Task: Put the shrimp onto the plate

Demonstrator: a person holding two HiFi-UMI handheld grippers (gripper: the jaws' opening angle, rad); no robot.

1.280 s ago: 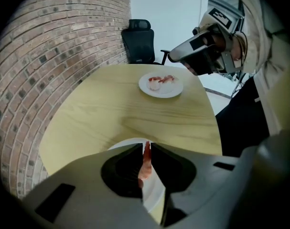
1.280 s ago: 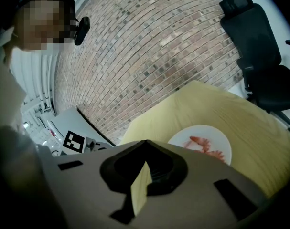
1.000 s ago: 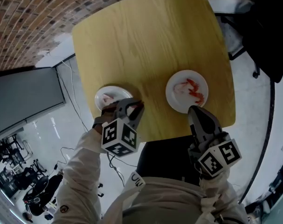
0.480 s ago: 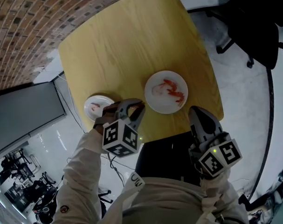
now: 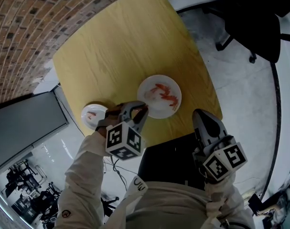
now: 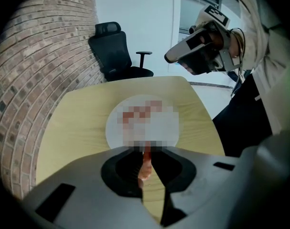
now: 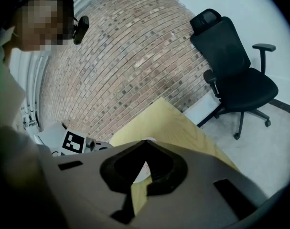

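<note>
A large white plate [image 5: 150, 84] with several shrimp [image 5: 164, 93] lies on the yellow table [image 5: 121, 46]. A small white plate [image 5: 90, 109] with one shrimp [image 5: 91, 116] sits near the table's left corner. My left gripper [image 5: 133, 110] hangs between the two plates, near the large plate's edge. In the left gripper view it [image 6: 145, 152] is shut on an orange shrimp [image 6: 145, 167], with the large plate [image 6: 111, 124] just ahead. My right gripper [image 5: 202, 118] hovers off the table's near edge, right of the plate. In its own view it [image 7: 145, 143] is shut and holds nothing.
A brick wall [image 5: 35, 13] runs behind the table. A black office chair [image 5: 252, 13] stands on the pale floor at the far right, also seen as the chair [image 7: 233, 66]. A grey panel [image 5: 20, 118] stands left of the table. My own legs are below the near edge.
The table and both plates have slid left in the head view. The left gripper, with the shrimp, has gone from beside the small plate to the large plate's edge.
</note>
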